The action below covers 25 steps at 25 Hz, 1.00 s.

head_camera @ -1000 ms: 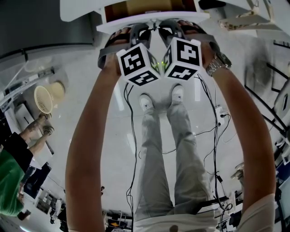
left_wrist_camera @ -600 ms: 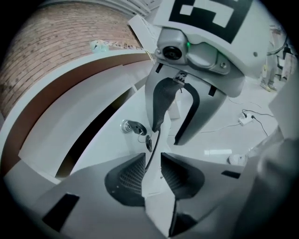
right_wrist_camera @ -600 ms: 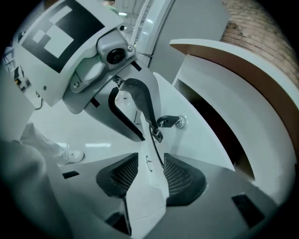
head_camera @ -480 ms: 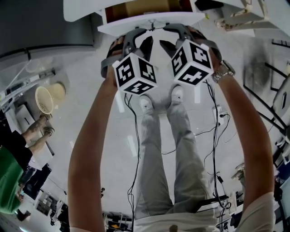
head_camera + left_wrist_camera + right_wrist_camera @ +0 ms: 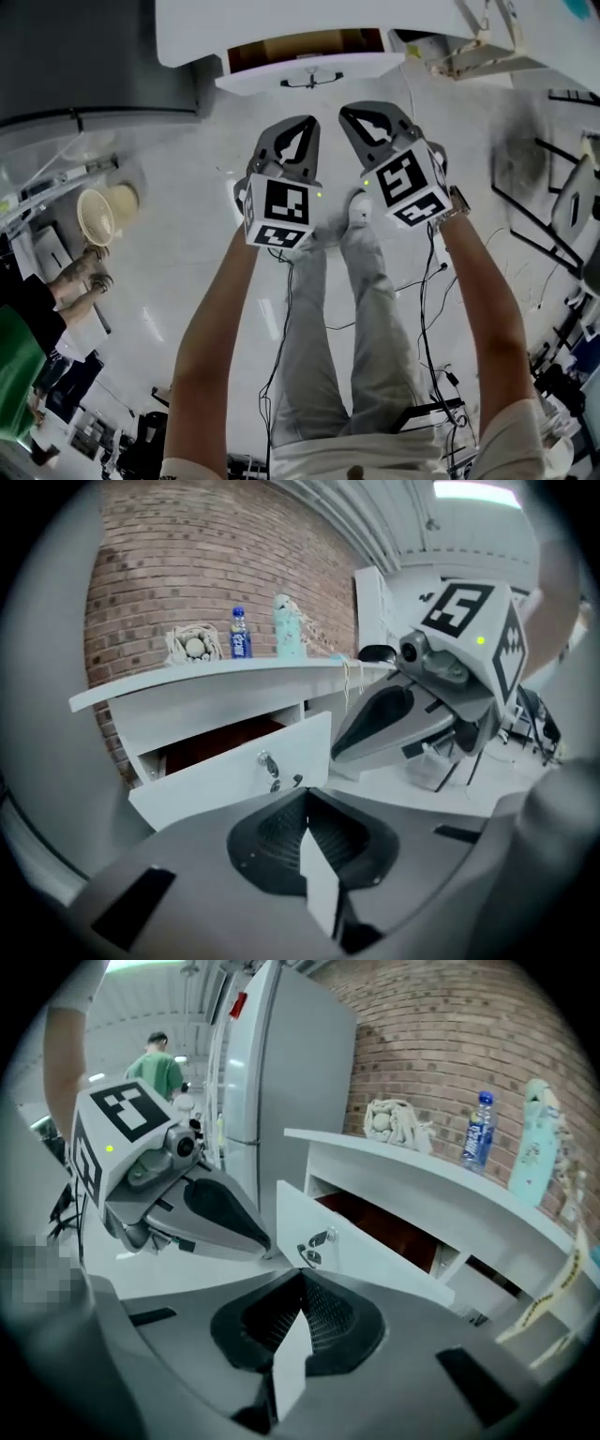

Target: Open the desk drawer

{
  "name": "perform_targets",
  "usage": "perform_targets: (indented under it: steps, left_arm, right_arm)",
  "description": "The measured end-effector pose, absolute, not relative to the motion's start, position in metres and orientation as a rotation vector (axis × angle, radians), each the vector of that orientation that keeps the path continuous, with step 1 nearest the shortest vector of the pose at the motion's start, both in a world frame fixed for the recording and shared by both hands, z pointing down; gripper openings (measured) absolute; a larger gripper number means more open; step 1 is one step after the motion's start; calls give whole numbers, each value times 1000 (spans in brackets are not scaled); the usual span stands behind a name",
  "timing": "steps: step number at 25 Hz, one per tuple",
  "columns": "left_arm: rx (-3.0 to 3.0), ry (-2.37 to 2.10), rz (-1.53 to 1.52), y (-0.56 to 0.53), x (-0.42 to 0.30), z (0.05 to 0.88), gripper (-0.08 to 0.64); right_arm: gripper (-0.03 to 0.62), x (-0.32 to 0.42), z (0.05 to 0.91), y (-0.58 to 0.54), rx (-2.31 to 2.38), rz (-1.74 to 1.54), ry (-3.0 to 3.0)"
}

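Two claws pressed together, held back from the open drawer.

The left claw (image 5: 298, 131) and right claw (image 5: 361, 117) hang side by side above the floor (image 5: 178, 253); each has just been closing, and its tips now meet with nothing between them. Beyond them, and apart from both, the white drawer (image 5: 309, 67) stands pulled out under the tabletop (image 5: 309, 21), with its brown inside showing and its small handle (image 5: 310, 82) facing the claws. On the tabletop a blue bottle (image 5: 240, 634) and a pale green bottle (image 5: 288, 628) stand against a brick wall (image 5: 187, 564).
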<state>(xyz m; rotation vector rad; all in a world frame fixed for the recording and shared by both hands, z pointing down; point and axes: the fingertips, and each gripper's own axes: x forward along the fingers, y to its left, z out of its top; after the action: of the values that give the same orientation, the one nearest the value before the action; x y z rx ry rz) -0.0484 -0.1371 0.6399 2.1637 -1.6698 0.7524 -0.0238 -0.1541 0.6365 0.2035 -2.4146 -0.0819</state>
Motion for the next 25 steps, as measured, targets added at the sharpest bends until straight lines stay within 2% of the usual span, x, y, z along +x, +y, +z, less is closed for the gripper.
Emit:
perform_targets:
  steps: [8, 12, 17, 25]
  left_arm:
    - [2080, -1799, 289, -100, -56, 556, 6]
    - [2075, -1828, 188, -81, -57, 518, 6]
    - [2087, -1888, 162, -70, -62, 472, 6]
    - [2098, -1940, 102, -48, -60, 369, 6]
  right_arm:
    - [25, 26, 570, -125, 451, 256, -2561]
    - [25, 40, 538, -101, 472, 372, -2624]
    - [25, 29, 487, -91, 396, 287, -2730]
    - [25, 62, 369, -105, 387, 147, -2799]
